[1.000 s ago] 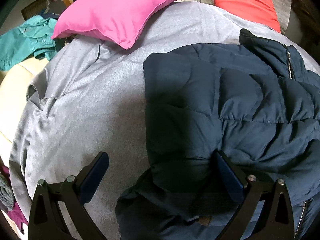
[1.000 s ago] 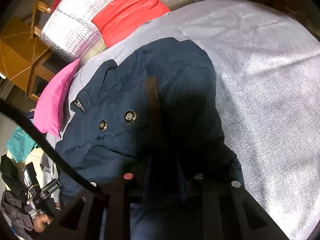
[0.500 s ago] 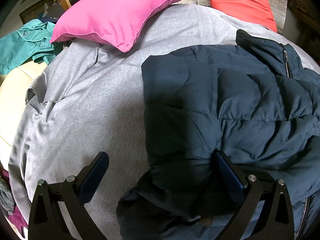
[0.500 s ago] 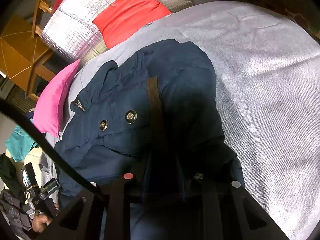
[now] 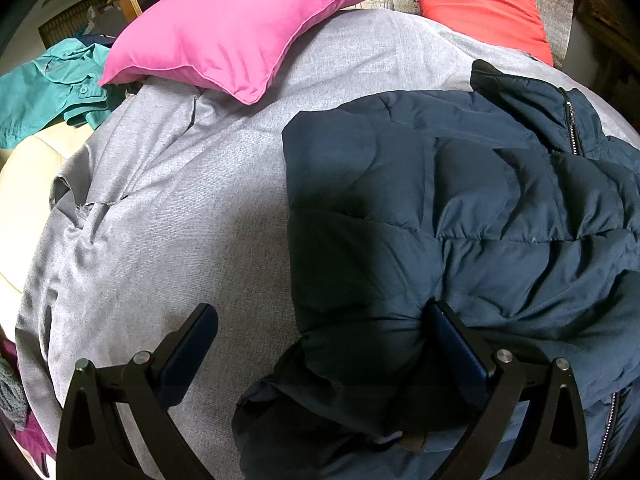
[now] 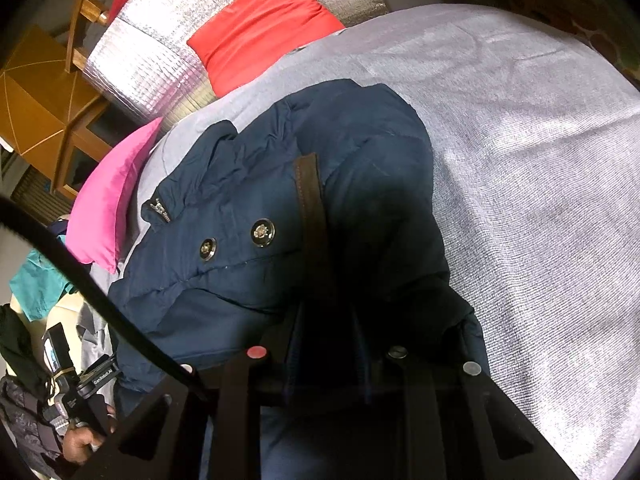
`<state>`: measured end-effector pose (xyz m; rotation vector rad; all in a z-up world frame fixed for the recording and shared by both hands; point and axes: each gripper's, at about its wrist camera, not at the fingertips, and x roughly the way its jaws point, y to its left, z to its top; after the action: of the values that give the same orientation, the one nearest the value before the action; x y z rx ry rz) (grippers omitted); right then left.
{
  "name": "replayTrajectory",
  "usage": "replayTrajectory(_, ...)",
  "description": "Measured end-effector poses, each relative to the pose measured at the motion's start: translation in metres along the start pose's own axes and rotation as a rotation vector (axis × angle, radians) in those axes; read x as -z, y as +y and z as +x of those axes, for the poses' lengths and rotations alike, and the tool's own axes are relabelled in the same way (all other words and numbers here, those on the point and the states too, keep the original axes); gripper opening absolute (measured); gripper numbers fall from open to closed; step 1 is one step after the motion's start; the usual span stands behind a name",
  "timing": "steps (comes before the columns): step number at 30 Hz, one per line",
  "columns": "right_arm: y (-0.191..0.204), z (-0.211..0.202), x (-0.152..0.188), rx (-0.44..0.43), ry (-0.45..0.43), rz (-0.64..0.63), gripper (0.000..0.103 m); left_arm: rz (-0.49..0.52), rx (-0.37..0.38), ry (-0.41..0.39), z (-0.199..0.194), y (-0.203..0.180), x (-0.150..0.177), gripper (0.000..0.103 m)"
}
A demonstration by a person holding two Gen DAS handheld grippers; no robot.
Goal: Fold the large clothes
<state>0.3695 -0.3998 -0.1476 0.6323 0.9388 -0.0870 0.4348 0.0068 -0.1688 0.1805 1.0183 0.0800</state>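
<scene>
On the grey-covered bed [image 5: 192, 216], I am logging one navy quilted jacket [image 5: 460, 216], lying spread toward the right side in the left wrist view, its collar and zip reaching toward the far pillows. My left gripper [image 5: 320, 344] is standing released, jaws wide: one finger is hovering over bare grey cover, the other is pressing into the jacket's puffed edge, with nothing pinched between them. My right gripper [image 6: 324, 344] is clenching a bunched fold of the same jacket, the fabric rising dark between its narrowed jaws; two metal snap buttons [image 6: 263, 233] and a brown strip of trim [image 6: 308, 200] are showing just beyond. Pink pillow [image 5: 224, 28]: lying at the far edge of the bed. Red pillow [image 5: 480, 4]: lying beside it, against a silver quilted panel [image 6: 152, 64]. Teal shirt [image 5: 44, 92]: sitting off the bed's left side. A hand holding a small camera [image 6: 76, 392] is appearing at the lower left of the right wrist view.
</scene>
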Motion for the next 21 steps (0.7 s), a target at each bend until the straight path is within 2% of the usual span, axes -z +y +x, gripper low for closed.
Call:
replayTrajectory(9,0.001,0.000,0.000,0.003,-0.005,-0.005,0.027,0.001,-0.001,0.000,0.000,0.000,0.000,0.103)
replayTrajectory(15,-0.005,-0.001,-0.001,-0.036,-0.003,0.016,0.029,0.002,-0.002,-0.001,0.000,0.000,0.000,0.103)
replayTrajectory(18,-0.006,-0.005,-0.002,-0.075,0.005,0.017,0.041,-0.005,0.004,0.004,0.001,0.001,-0.001,0.103)
replayTrajectory(20,0.000,-0.010,-0.003,-0.100,0.016,0.001,0.065,-0.031,0.025,0.028,-0.001,0.007,-0.005,0.103)
replayTrajectory(21,0.004,-0.015,-0.004,-0.110,0.013,-0.007,0.067,-0.049,0.035,0.035,-0.003,0.010,-0.007,0.103)
